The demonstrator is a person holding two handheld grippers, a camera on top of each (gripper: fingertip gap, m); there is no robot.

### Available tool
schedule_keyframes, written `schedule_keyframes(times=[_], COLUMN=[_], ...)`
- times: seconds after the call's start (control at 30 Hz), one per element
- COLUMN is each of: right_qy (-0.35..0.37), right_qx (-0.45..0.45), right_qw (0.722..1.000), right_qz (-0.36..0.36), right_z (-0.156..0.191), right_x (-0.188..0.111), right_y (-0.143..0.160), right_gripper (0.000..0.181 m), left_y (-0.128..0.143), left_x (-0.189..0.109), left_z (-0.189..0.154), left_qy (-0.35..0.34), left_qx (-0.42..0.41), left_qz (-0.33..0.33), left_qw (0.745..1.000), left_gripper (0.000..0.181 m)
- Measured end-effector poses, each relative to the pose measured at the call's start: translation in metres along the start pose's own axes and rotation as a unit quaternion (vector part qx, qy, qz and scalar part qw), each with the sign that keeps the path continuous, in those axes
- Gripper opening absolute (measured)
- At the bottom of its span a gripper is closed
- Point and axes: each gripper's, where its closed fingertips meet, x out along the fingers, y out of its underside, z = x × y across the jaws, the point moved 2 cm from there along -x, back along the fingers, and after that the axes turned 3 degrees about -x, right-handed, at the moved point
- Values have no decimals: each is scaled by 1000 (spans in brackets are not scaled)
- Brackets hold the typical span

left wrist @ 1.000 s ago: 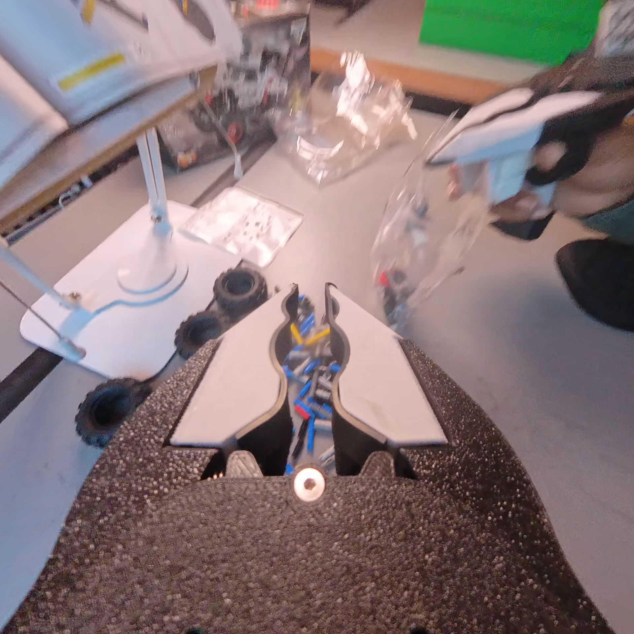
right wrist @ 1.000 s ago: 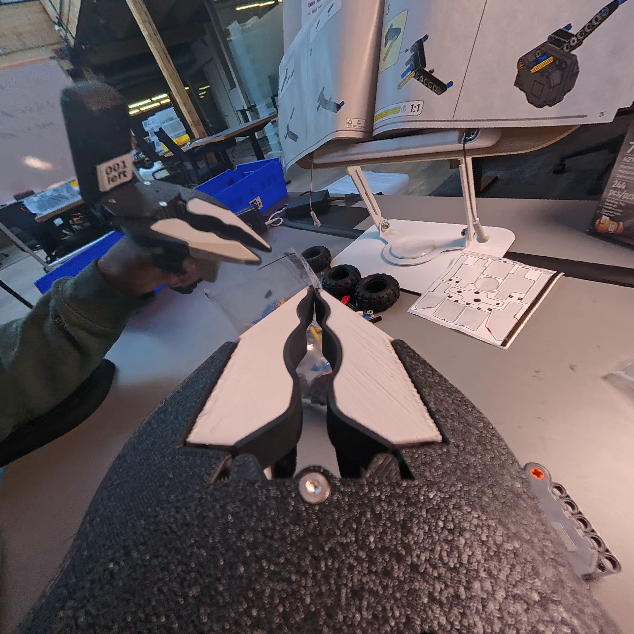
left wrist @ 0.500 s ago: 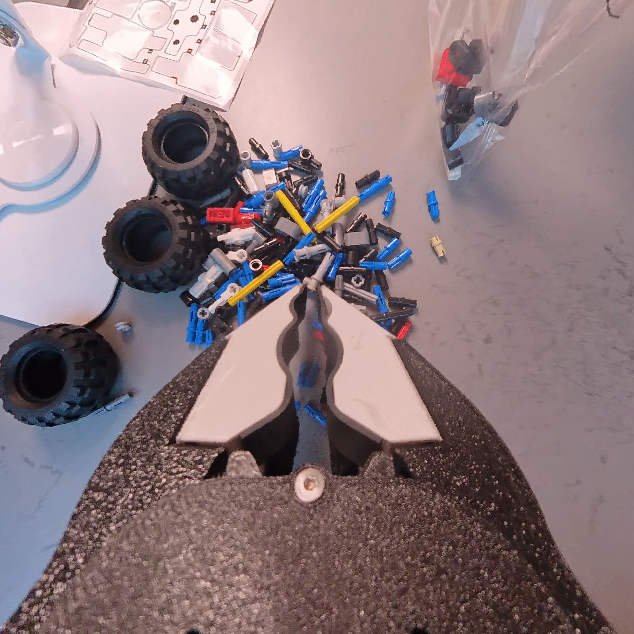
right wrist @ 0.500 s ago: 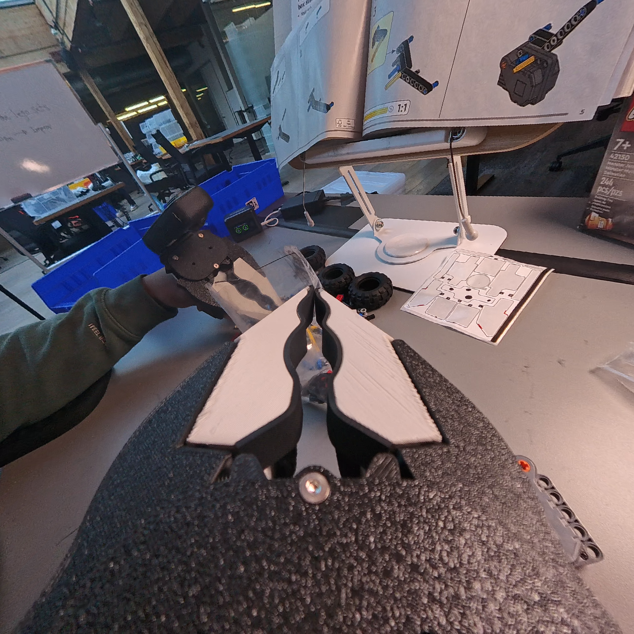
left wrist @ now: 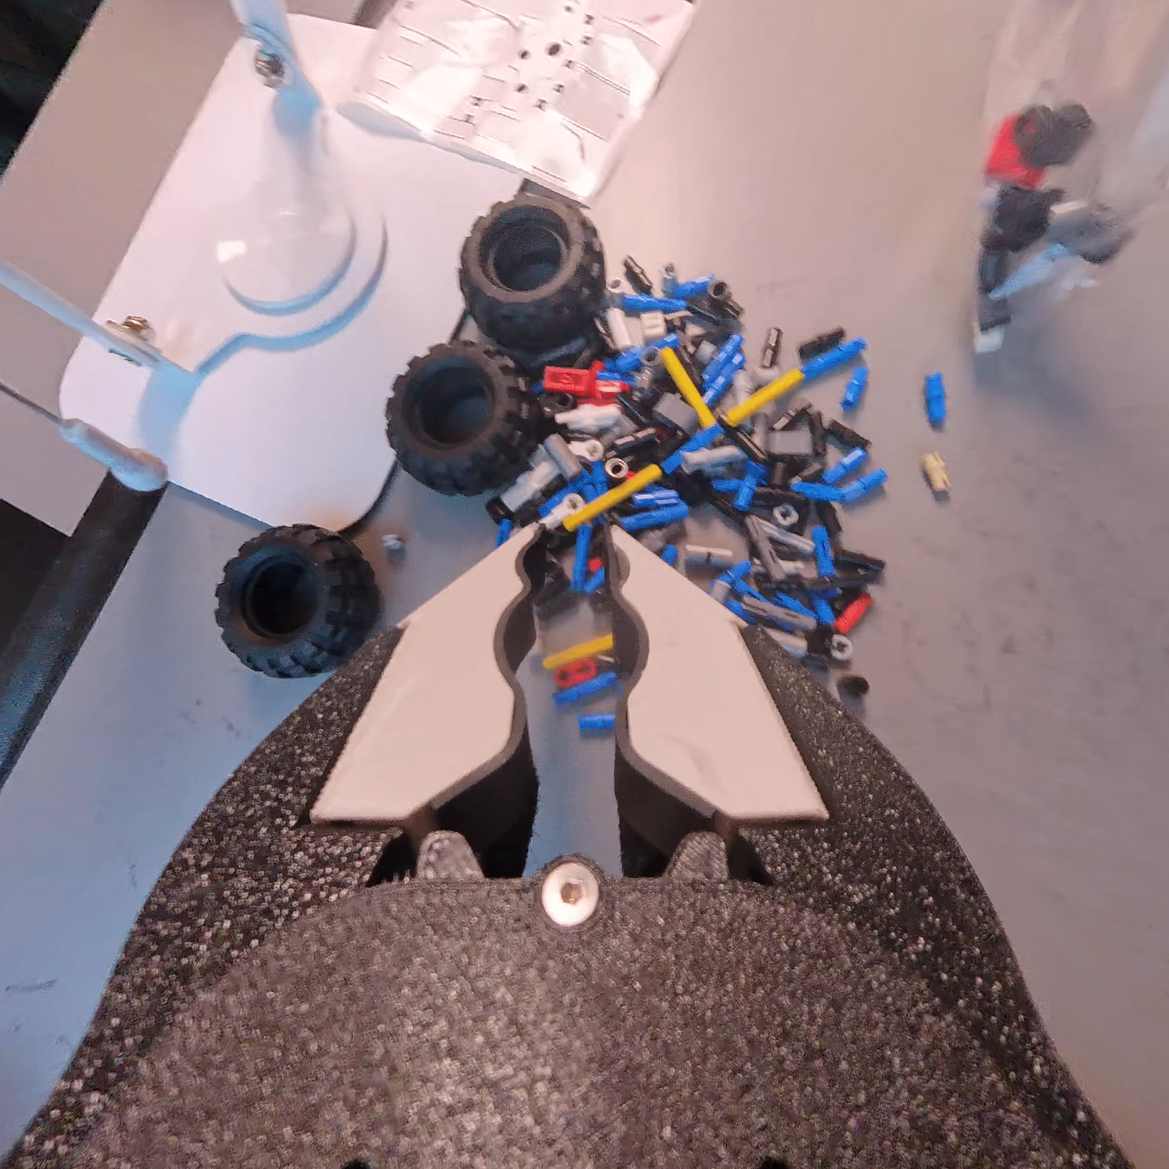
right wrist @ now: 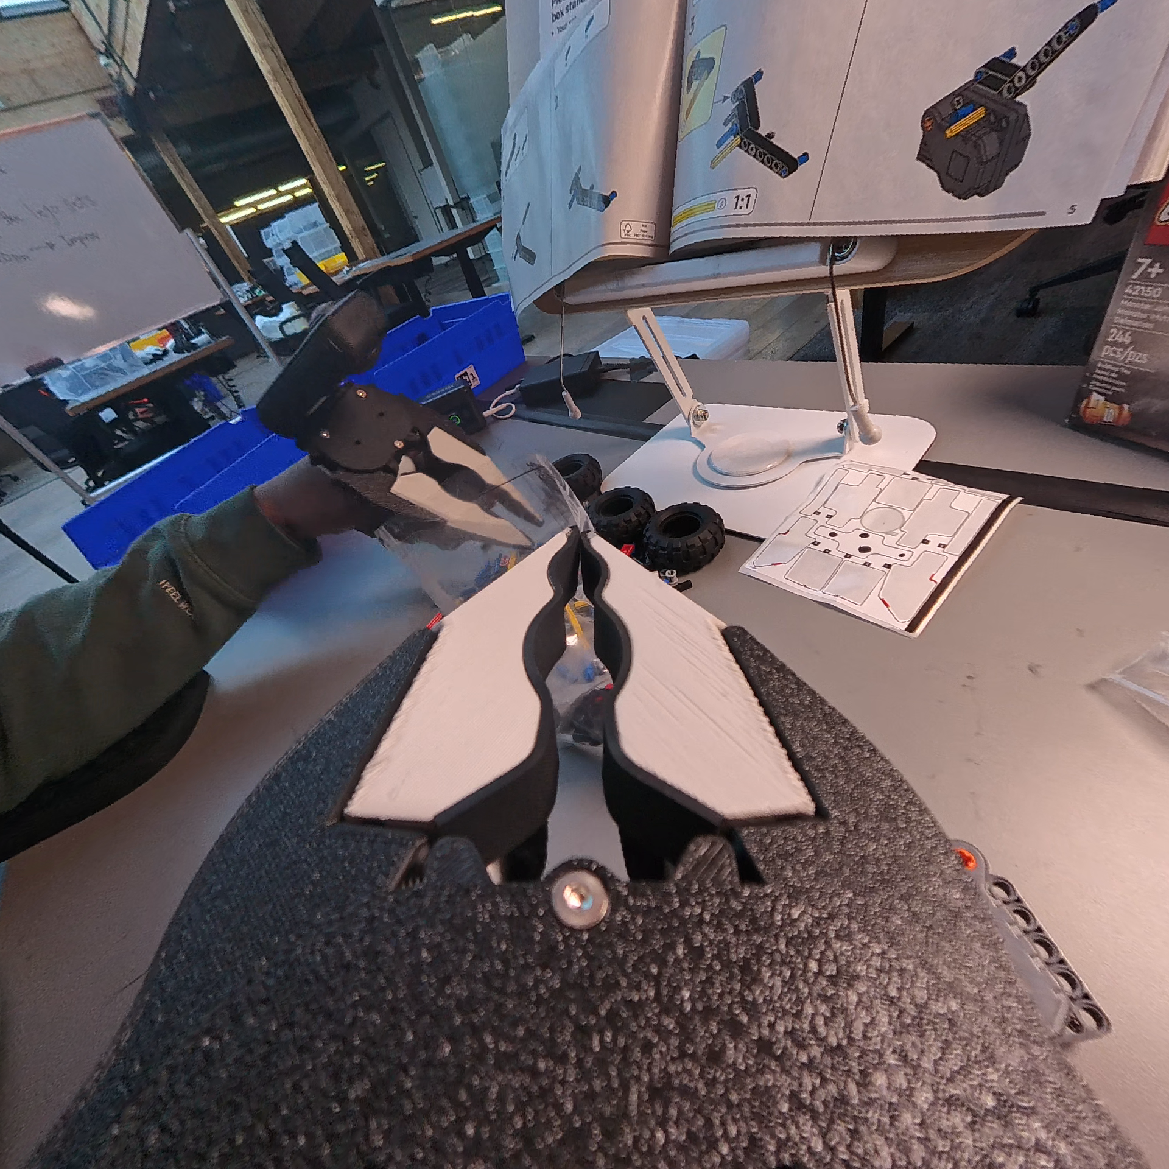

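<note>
My left gripper (left wrist: 574,528) is slightly open and empty, pointing down just above the near edge of a pile of small blue, black, grey, yellow and red building pieces (left wrist: 696,455) on the grey table. Three black tyres (left wrist: 465,417) lie left of the pile. My right gripper (right wrist: 579,538) is shut on the edge of a clear plastic bag (right wrist: 487,569) with a few pieces left in it. The bag shows blurred at the upper right of the left wrist view (left wrist: 1044,190). In the right wrist view the left gripper (right wrist: 506,519) sits behind the bag, held by a hand in a green sleeve.
A white stand base (right wrist: 791,443) carries an open instruction booklet (right wrist: 822,114) above the table. A sticker sheet (right wrist: 879,556) lies beside it, with the tyres (right wrist: 686,538) to its left. A grey beam (right wrist: 1037,968) lies near right, a box (right wrist: 1132,354) stands far right. My right fingertips sit around 20 cm from my left ones.
My left gripper tipped down over the pile, shut briefly, and its jaws have now parted a little. My right gripper keeps hold of the bag and has barely moved.
</note>
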Motion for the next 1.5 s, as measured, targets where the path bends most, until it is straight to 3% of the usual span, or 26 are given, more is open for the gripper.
schedule_keyframes(times=[0.17,0.3,0.6,0.7,0.8,0.87,0.97,1.1,1.17,1.23,1.3,1.37,1.5], right_qy=[0,-1,-3,-3,-8,-12,-17,-12,-11,-10,-9,-9,-12], right_qx=[2,4,8,6,4,5,1,1,4,4,5,7,7], right_qw=[1000,1000,1000,1000,1000,1000,1000,1000,1000,1000,1000,1000,1000], right_qz=[1,2,0,1,3,6,10,10,8,8,6,6,9], right_z=[-1,-2,-4,-3,1,5,11,10,8,7,6,5,5], right_x=[1,1,0,1,4,7,10,9,8,8,7,7,9], right_y=[1,2,2,3,4,6,8,9,8,8,7,7,9], right_gripper=[0,0,0,0,0,0,0,0,0,0,0,0,0], left_y=[-10,-8,-14,-41,-93,-118,-130,-129,-128,-118,-88,-50,-14], left_x=[26,40,30,-2,-49,-66,-58,-52,-59,-61,-46,-20,16], left_z=[9,6,3,-9,-48,-77,-100,-104,-90,-59,-16,12,25], left_qy=[24,24,18,51,125,160,147,168,163,115,36,2,-8], left_qx=[-69,-60,-18,-29,-23,-7,20,5,-17,-39,-55,-85,-87], left_qz=[-19,1,-13,-86,-192,-212,-183,-180,-201,-205,-162,-96,-42], left_qw=[997,998,1000,995,973,964,972,969,966,971,985,992,995], left_gripper=[15,12,7,7,7,7,7,17,17,14,12,13,14])
